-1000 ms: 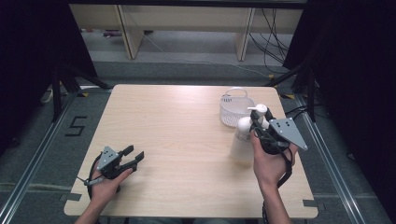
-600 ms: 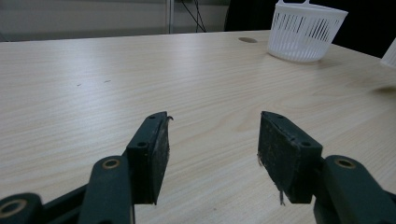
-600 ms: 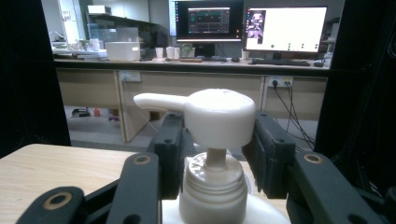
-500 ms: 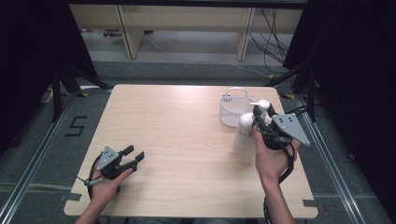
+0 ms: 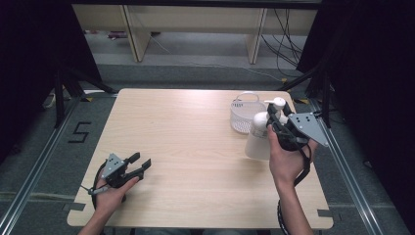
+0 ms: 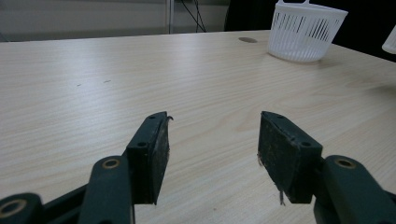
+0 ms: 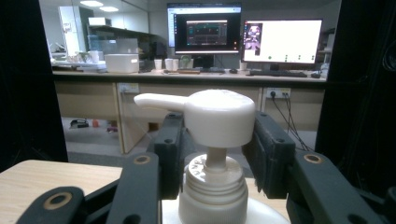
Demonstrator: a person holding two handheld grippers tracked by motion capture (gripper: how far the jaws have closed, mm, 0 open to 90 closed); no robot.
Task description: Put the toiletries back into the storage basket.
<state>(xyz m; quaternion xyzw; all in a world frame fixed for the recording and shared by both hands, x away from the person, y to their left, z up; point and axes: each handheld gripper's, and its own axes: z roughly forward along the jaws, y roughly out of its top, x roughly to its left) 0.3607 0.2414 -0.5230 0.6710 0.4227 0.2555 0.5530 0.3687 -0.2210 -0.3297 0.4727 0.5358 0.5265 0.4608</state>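
A white pump bottle [image 5: 257, 139] hangs at the table's right side, just in front of a white mesh basket [image 5: 243, 116]. My right gripper [image 5: 275, 120] is shut on the bottle's top. In the right gripper view, the two black pads sit on either side of the pump head [image 7: 219, 116] and neck, with the spout pointing left. My left gripper [image 5: 142, 164] rests near the front left corner of the table [image 5: 186, 147]. Its jaws stand open over bare wood [image 6: 212, 149] with nothing between them. The basket [image 6: 306, 32] shows far off in the left gripper view.
The basket stands near the table's far right edge and looks empty. A grey three-cornered plate [image 5: 306, 127] tops the right gripper. Beyond the table are a grey floor, shelf legs and cables. A desk with lit monitors [image 7: 243, 39] shows behind the bottle.
My right gripper and the bottle have shifted slightly away from the person, toward the basket. The left gripper has stayed in place.
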